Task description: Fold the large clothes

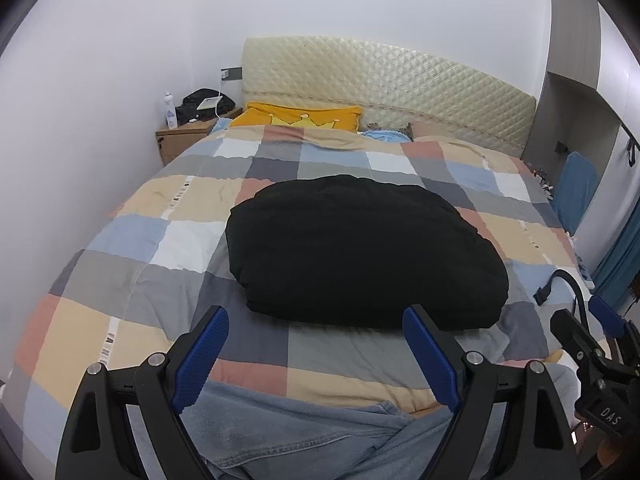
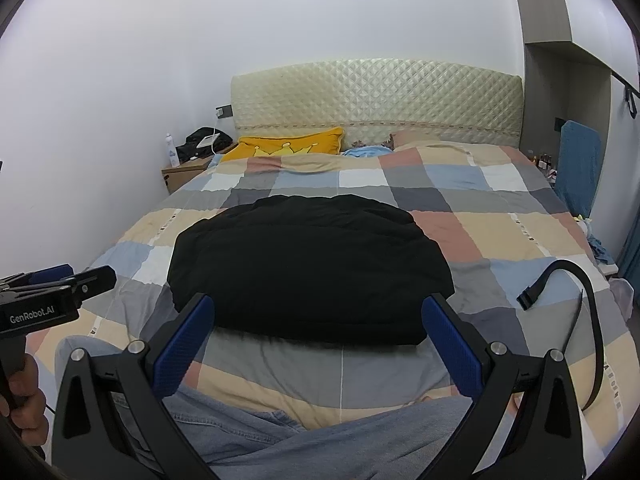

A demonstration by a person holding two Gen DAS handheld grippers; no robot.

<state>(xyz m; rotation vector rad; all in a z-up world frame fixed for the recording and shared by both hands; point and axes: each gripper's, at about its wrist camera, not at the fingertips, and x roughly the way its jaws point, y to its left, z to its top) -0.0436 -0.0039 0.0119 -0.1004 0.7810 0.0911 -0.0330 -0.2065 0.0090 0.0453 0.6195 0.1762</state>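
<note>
On the checked patchwork quilt [image 1: 120,240] in front of us lies the folded black padded garment [image 1: 360,248], a neat bundle; our left gripper [image 1: 316,316] and right gripper [image 2: 318,304] hover just short of it, jaws spread, grasping nothing

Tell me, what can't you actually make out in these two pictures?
- Black garment: both views, too dark to show folds or type.
- White bottle label: left view, too small.
- Black strap: right view, its near end passes behind the right gripper.
- Items by blue cloth: tiny, indistinct.
</note>
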